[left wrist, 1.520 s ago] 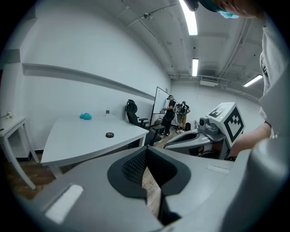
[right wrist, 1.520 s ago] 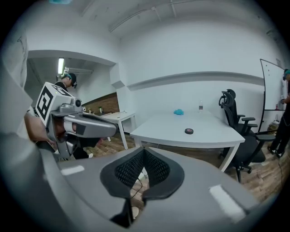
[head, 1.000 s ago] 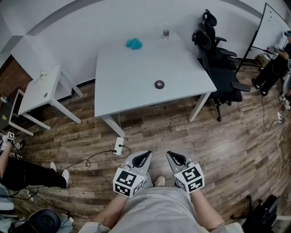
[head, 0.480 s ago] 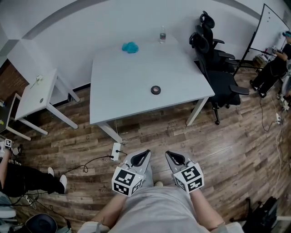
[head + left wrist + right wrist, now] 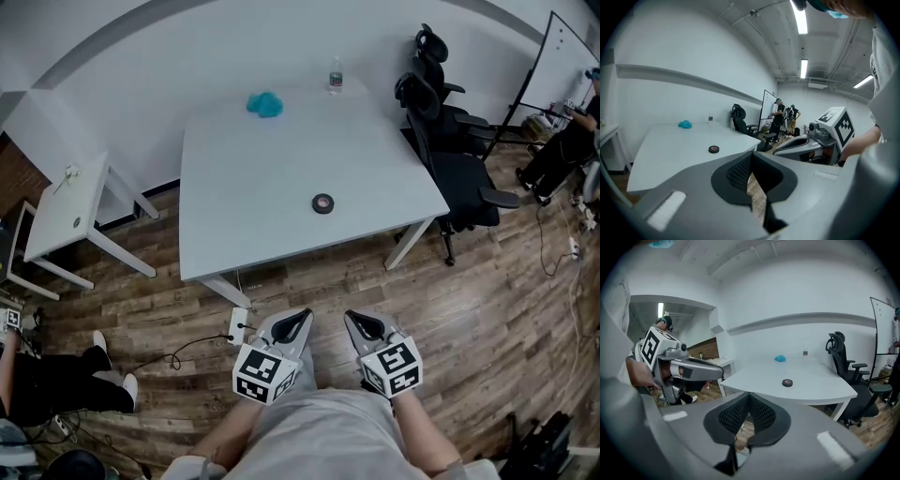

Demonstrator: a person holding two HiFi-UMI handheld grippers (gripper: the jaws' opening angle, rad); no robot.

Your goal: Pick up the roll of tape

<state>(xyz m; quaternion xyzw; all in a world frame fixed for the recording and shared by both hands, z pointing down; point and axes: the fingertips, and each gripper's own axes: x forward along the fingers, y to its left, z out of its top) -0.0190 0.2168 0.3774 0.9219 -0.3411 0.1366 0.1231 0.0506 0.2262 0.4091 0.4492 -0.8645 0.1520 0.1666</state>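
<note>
Left tongs [image 5: 298,322] and right tongs [image 5: 358,324] came closer; roll of tape [image 5: 322,202] well ahead.

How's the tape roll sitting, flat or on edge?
Flat. The roll of tape lies on the white table, its round face and core hole facing up in the head view.

Detail on the roll of tape [image 5: 322,202] and the bottle [image 5: 336,75] was too small to tell. Seated person [image 5: 47,384] was cut off at head view's left edge.
</note>
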